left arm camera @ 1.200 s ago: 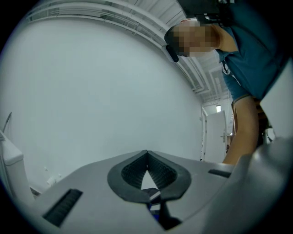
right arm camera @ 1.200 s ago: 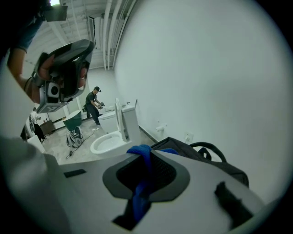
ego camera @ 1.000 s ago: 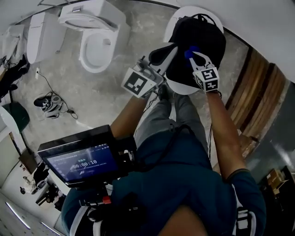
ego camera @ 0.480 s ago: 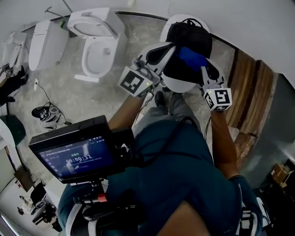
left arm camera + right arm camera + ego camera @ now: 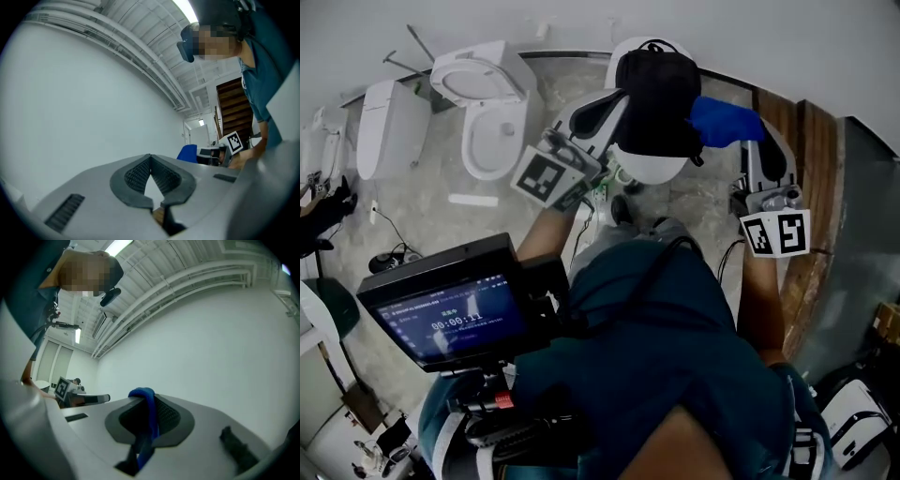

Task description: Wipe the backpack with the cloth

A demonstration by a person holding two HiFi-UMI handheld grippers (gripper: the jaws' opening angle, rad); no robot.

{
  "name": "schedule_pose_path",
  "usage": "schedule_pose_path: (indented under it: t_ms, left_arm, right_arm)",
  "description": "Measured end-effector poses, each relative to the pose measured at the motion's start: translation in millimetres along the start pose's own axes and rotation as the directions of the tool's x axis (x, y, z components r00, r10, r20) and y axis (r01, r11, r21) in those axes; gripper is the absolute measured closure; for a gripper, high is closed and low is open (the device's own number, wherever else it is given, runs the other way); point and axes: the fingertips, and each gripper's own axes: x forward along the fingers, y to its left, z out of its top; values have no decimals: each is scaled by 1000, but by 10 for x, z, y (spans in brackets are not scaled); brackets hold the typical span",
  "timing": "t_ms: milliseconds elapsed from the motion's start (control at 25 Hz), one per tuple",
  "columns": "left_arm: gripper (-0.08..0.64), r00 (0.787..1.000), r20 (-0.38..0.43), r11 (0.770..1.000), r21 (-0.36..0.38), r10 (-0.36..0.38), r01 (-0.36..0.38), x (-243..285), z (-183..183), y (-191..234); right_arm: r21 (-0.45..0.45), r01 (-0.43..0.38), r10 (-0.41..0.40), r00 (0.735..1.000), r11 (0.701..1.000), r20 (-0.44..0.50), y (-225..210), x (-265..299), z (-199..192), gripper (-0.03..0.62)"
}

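A black backpack stands on a round white stool in the head view. My right gripper is shut on a blue cloth, held just right of the backpack and apart from it. In the right gripper view the cloth hangs pinched between the dark pads, with only white wall ahead. My left gripper sits at the backpack's left side; whether it touches is unclear. Its jaws meet at the tips with nothing in them, facing white wall. The cloth shows at that view's right.
A white toilet stands on the grey floor to the left. Wooden boards run along the right. Cables lie on the floor at the left. A recorder screen hangs on the person's chest. A white wall is close behind the stool.
My right gripper has carried the blue cloth rightward off the backpack's front to its right side. The left gripper stays at the backpack's left. The head camera has tilted.
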Motion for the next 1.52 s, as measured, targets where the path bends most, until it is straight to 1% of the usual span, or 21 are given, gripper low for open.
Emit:
schedule_pose_path:
  t_ms: [160,320,400,520,680,800,880,960,1120,1360,1520]
  left_arm:
    - [557,1000,-3,1000,5,1,-1,-152,143,-286]
    - [557,1000,10,1000,14,25,-25,-415,264,-570]
    - [557,999,14,999,23,34,-34,-559,293,-780]
    - [557,999,26,998,49,40,-42,-791,355,-1277]
    - [557,998,45,996,74,44,-47,-1210,418,-2164]
    - [557,998,46,995,88,47,-51,-1541,416,-2611]
    - [557,997,55,995,88,50,-55,-1834,514,-2963]
    - [557,997,54,994,88,56,-61,-2076,583,-3206]
    - [557,995,48,993,75,85,-88,-2253,564,-3200]
    - [557,993,36,989,94,110,-113,-2349,549,-3180]
    - [557,994,33,992,64,104,-106,-2382,460,-3221]
  right_arm:
    - [-14,10,-10,999,1000,33,82,-316,294,563]
    - [-26,7,-6,999,1000,39,209,-645,393,565]
    - [-39,6,-5,999,999,43,287,-894,457,565]
    - [-56,0,2,999,998,42,429,-1444,589,565]
    - [-73,-7,10,999,997,34,700,-2362,761,564]
    - [-78,-15,18,999,997,44,937,-2807,821,563]
    - [-77,-15,19,999,997,50,1156,-3148,949,565]
    - [-68,-18,21,999,998,50,1334,-3389,1039,565]
    - [-45,-38,40,998,998,40,1454,-3411,955,564]
    - [-1,-54,54,998,999,40,1518,-3350,833,565]
    - [-2,-50,50,998,999,34,1567,-3407,719,565]
